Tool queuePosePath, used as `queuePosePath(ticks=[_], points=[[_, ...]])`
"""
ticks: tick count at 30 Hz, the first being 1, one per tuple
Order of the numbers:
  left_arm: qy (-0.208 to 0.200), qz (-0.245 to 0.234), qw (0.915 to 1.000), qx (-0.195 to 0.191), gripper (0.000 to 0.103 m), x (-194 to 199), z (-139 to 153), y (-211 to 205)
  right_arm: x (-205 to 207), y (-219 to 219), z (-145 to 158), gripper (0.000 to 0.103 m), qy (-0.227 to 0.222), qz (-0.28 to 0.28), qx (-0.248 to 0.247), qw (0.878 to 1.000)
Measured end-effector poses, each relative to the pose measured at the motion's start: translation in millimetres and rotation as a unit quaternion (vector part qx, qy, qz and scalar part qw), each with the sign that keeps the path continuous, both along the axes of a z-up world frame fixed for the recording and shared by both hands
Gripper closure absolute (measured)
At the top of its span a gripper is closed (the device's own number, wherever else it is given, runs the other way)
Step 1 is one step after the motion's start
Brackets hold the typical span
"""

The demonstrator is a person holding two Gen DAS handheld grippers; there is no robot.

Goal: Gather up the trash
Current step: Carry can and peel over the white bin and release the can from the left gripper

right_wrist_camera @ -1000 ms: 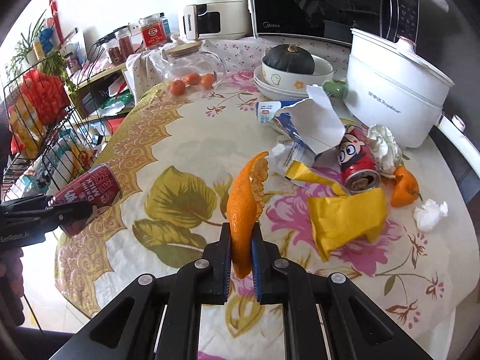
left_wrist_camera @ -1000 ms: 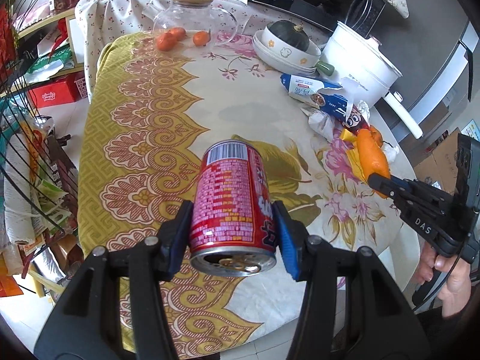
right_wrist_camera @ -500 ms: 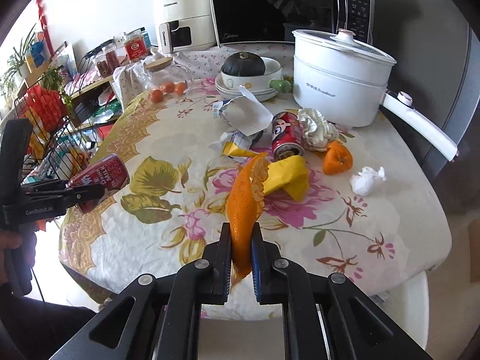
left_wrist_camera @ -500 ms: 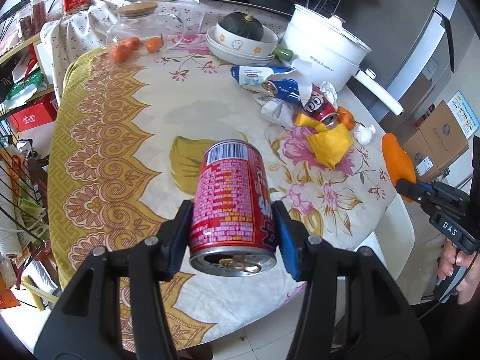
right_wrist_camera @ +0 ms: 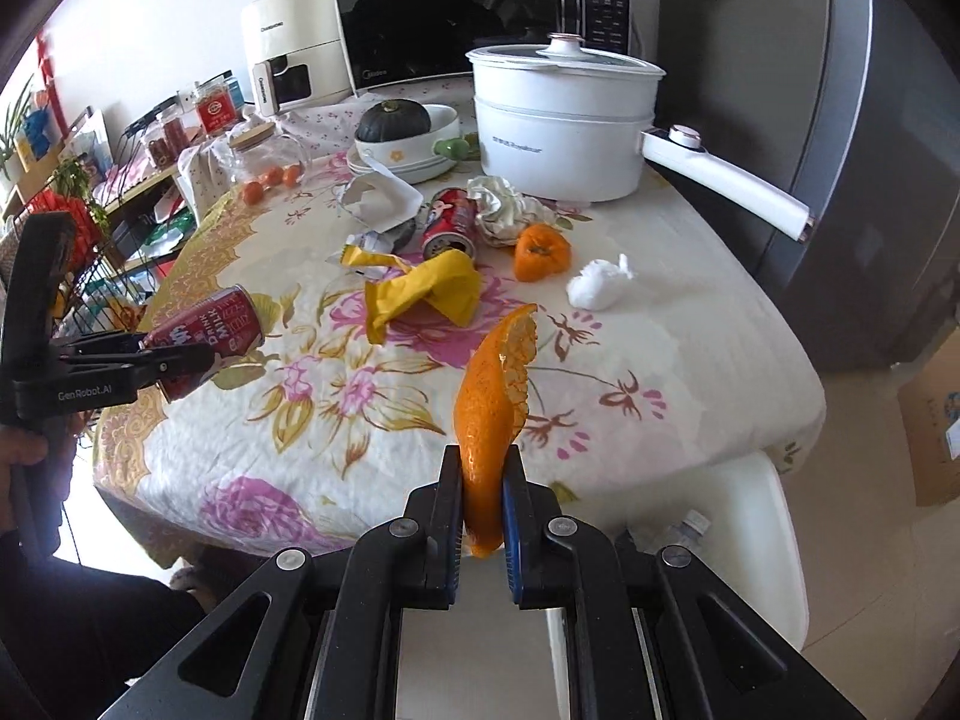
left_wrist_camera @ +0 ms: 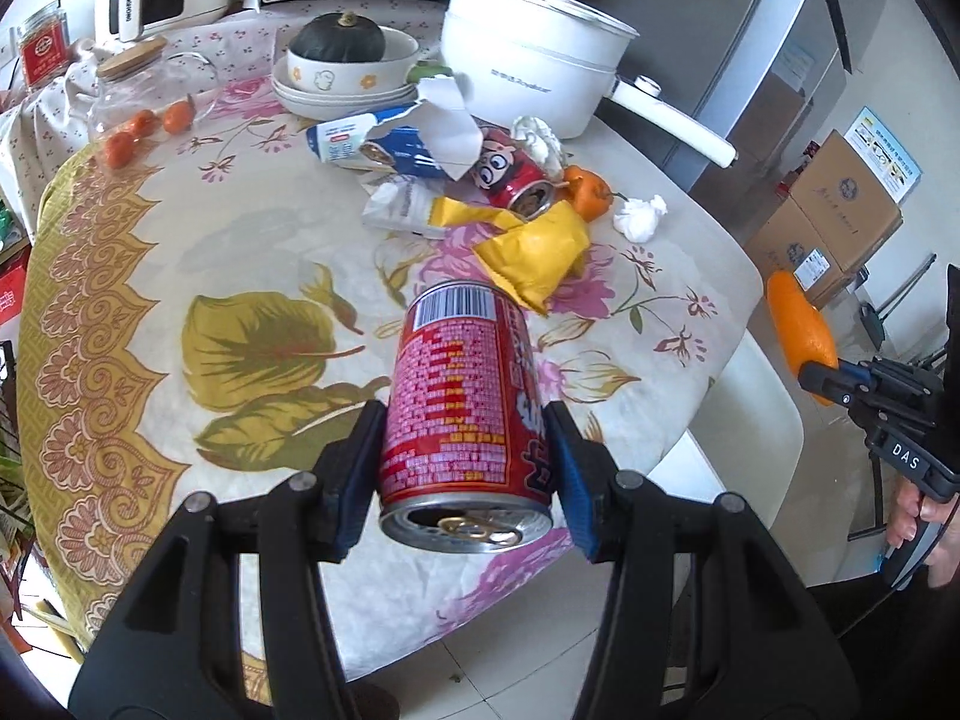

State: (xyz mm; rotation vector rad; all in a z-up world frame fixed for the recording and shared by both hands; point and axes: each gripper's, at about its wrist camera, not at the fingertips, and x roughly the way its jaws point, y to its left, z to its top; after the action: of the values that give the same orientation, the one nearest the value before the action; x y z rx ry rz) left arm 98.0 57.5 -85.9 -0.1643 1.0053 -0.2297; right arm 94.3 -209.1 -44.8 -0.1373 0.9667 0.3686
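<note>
My left gripper [left_wrist_camera: 465,468] is shut on a red milk drink can [left_wrist_camera: 465,414], held above the near table edge; the can also shows in the right wrist view [right_wrist_camera: 204,339]. My right gripper [right_wrist_camera: 483,489] is shut on a strip of orange peel [right_wrist_camera: 492,396], held off the table's front right corner; the peel also shows in the left wrist view [left_wrist_camera: 801,330]. On the table lie a second red can [left_wrist_camera: 516,180], a yellow wrapper [left_wrist_camera: 537,252], a blue-white torn packet [left_wrist_camera: 384,144], a white tissue ball [left_wrist_camera: 639,216], crumpled paper [right_wrist_camera: 501,207] and an orange peel piece [right_wrist_camera: 540,252].
A white electric pot [right_wrist_camera: 561,132] with a long handle, stacked bowls with a dark squash [right_wrist_camera: 396,123], and a glass jar of small tomatoes [right_wrist_camera: 267,162] stand at the back. A white stool [right_wrist_camera: 750,540] is under the table edge. Cardboard boxes [left_wrist_camera: 828,222] stand at the right.
Both grippers have pulled back from the table with their loads: the can is now over the near edge, and the peel has left the tabletop for a spot beyond the front right corner.
</note>
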Motion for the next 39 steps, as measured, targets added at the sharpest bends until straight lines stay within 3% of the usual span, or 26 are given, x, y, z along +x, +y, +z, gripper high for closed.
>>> queuePosePath(ticks=[13, 24, 37, 38, 39], points=[[-0.002, -0.079, 0.9964, -0.03, 0.048, 12.6, -4.2, -102.9, -16.9, -83.6, -16.4, 0.091, 0.035, -0.067, -0.012, 0.997], [0.0, -0.19, 0.9817, -0.007, 0.048, 14.4, -28.5, -211.9, -17.1, -134.6, -39.5, 0.091, 0.091, -0.108, -0.021, 0.99], [-0.005, -0.212, 0.9773, 0.0, 0.048, 18.2, -42.9, -246.0, -20.3, -167.0, -58.0, 0.091, 0.129, -0.136, -0.032, 0.982], [-0.01, -0.211, 0.9775, 0.002, 0.046, 17.2, -42.0, -245.8, -20.3, -168.3, -58.6, 0.091, 0.131, -0.138, -0.033, 0.981], [-0.015, -0.209, 0.9777, 0.005, 0.033, 17.0, -41.1, -247.7, -19.9, -169.5, -59.4, 0.091, 0.133, -0.139, -0.034, 0.981]])
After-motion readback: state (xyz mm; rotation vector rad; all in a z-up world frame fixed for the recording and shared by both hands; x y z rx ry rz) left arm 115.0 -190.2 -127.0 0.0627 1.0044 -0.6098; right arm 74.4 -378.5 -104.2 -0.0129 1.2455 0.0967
